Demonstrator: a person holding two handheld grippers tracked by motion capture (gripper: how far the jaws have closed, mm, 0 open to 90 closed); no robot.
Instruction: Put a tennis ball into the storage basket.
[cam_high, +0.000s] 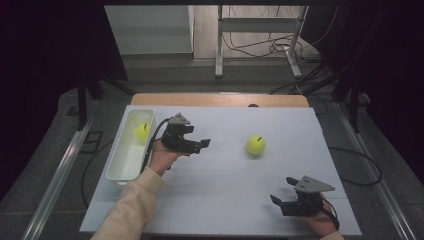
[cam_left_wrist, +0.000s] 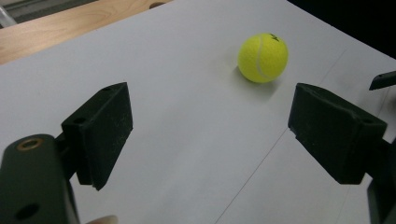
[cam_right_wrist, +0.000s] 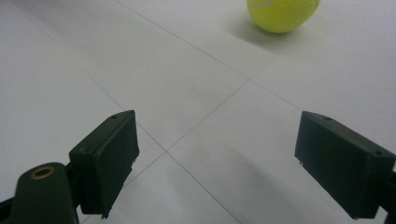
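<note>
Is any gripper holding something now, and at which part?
Nothing is held. Left gripper and right gripper are open; the tennis ball lies free.

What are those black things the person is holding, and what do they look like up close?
They are two handheld grippers. The left gripper and the right gripper are both black, each topped by a grey three-cornered plate, with a dark cable trailing off. Each ends in two blocky black jaws with small screw holes; a brass-coloured ring sits on the body. The left arm wears a cream sleeve.
</note>
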